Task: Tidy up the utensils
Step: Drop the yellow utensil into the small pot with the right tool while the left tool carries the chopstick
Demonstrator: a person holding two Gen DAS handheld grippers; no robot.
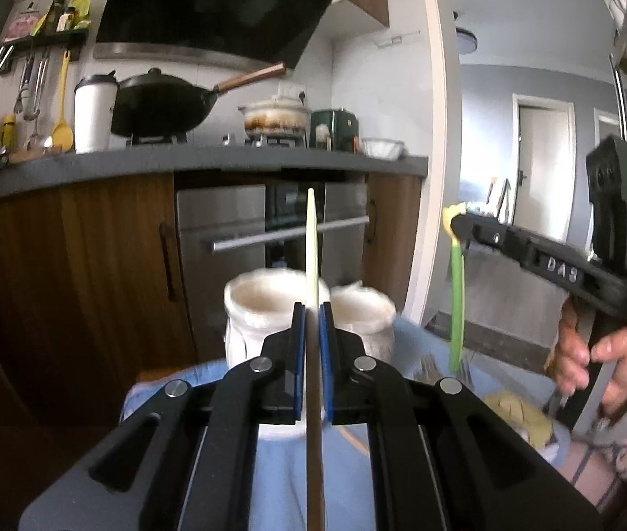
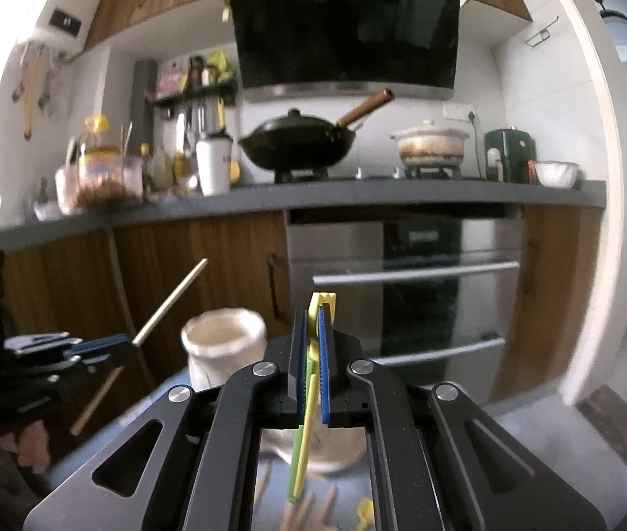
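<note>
Only legible text: raised letters "DAS" on the side of the right gripper (image 1: 455, 225) arm, left wrist view; last character could be an 8. Bottle, packet and jar labels on the counter are too blurred to read. No readable text in right wrist view.

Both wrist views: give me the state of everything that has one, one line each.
Left gripper: shut on a chopstick.
Chopstick: held, pointing up and away.
Right gripper: shut on yellow and green utensils.
Yellow and green utensils: held together, hanging down.
Left white jar: upright, open top, nothing seen inside.
Right white jar: upright, open top, contents blurred.
Wok: lidded, on the stove.
Oven door: closed.
</note>
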